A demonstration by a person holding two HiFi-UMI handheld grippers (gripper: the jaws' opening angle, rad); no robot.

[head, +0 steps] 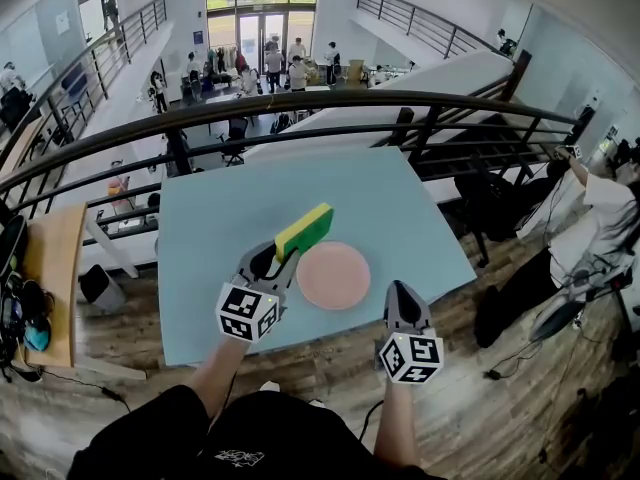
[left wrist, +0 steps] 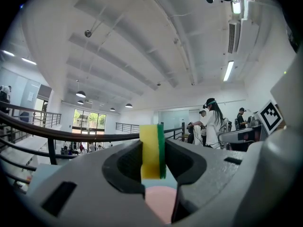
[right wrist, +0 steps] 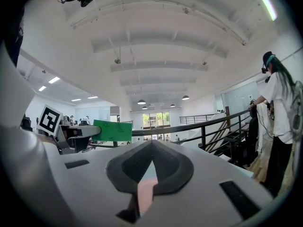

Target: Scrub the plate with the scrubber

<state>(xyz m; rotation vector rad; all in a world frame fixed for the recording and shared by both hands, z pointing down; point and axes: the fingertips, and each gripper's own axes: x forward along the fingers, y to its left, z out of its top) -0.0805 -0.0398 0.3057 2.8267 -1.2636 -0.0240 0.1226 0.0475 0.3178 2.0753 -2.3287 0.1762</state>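
Note:
A round pink plate [head: 333, 275] lies on the light blue table [head: 210, 228], near its front edge. My left gripper [head: 285, 251] is shut on a yellow-and-green scrubber sponge [head: 304, 230], held just above the plate's left rim. In the left gripper view the scrubber [left wrist: 152, 151] stands upright between the jaws, with the plate [left wrist: 158, 202] below it. My right gripper [head: 398, 290] is at the plate's right side, jaws shut with nothing between them. In the right gripper view [right wrist: 152, 144] the plate [right wrist: 144, 193] shows under the jaws, and the scrubber's green face [right wrist: 112, 130] is at the left.
A dark metal railing [head: 330, 103] curves behind the table, with a lower floor and several people beyond it. A person in white [head: 600, 218] stands at the right on the wooden floor. A wooden desk [head: 50, 268] with gear sits at the left.

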